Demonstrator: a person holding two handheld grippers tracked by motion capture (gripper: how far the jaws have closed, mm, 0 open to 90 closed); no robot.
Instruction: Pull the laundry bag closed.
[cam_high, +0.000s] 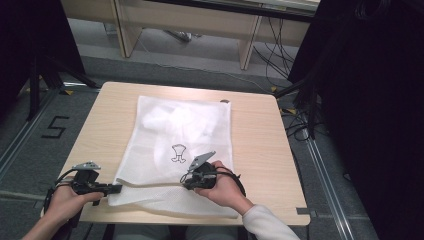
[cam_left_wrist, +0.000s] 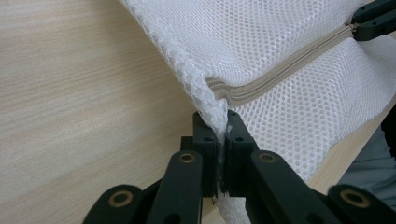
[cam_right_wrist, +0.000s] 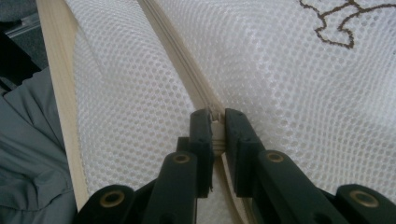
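Hands rest low at the table's near edge: left gripper (cam_high: 116, 189) pinches the mesh laundry bag's (cam_high: 175, 130) corner, right gripper (cam_high: 186, 182) clamps its zipper (cam_right_wrist: 187, 79).

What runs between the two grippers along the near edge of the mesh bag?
The bag's zipper spans the stretch from the left gripper, shut on the mesh bag corner, to the right gripper, shut on the zipper. The high view shows it.

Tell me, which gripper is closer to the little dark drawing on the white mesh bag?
Right. The right gripper sits just below the drawing; the left gripper pinches the bag's left corner.
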